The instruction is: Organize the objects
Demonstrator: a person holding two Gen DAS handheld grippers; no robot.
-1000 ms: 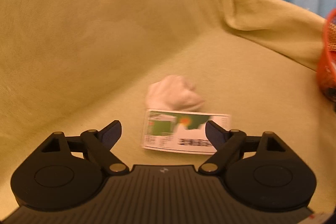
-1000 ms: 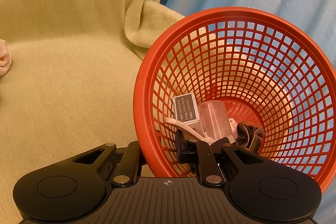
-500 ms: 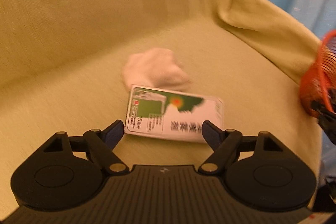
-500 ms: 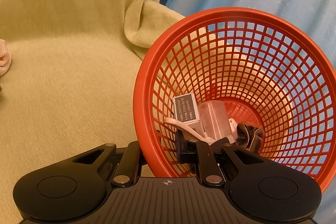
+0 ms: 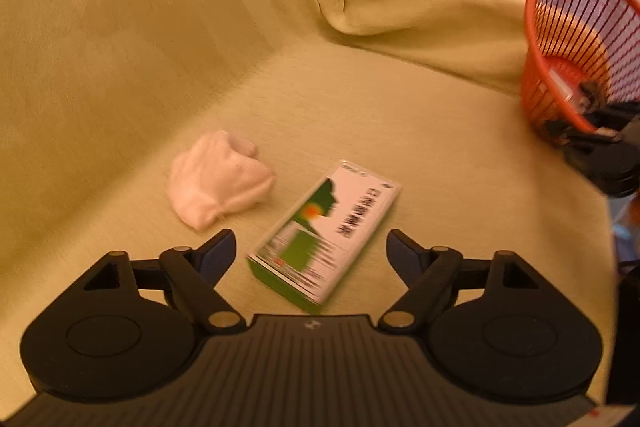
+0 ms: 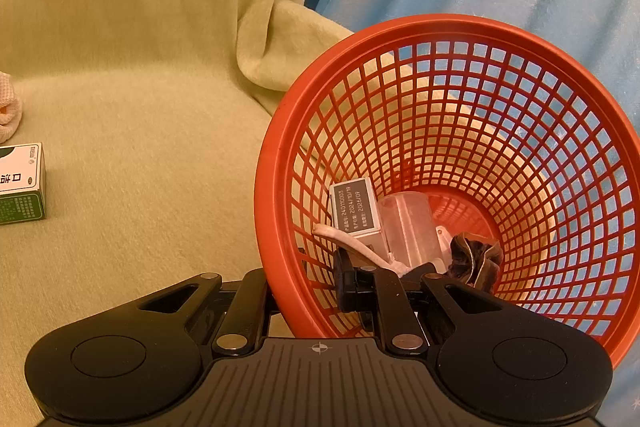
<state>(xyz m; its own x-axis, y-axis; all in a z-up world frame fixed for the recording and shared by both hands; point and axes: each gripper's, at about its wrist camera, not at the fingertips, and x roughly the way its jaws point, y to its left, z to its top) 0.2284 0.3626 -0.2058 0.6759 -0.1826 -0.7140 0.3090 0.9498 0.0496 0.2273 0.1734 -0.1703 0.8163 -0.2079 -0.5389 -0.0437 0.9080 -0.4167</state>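
Two things remain outside: your left gripper, jaws apart, has swung over the box beside what looks like a sock, while your right gripper stays clamped on the basket rim.

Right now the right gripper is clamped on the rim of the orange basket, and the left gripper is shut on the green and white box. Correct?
Not quite. The left gripper is open: in the left wrist view its jaws stand wide on either side of the green and white box, touching nothing. The right gripper is indeed clamped on the orange basket's rim.
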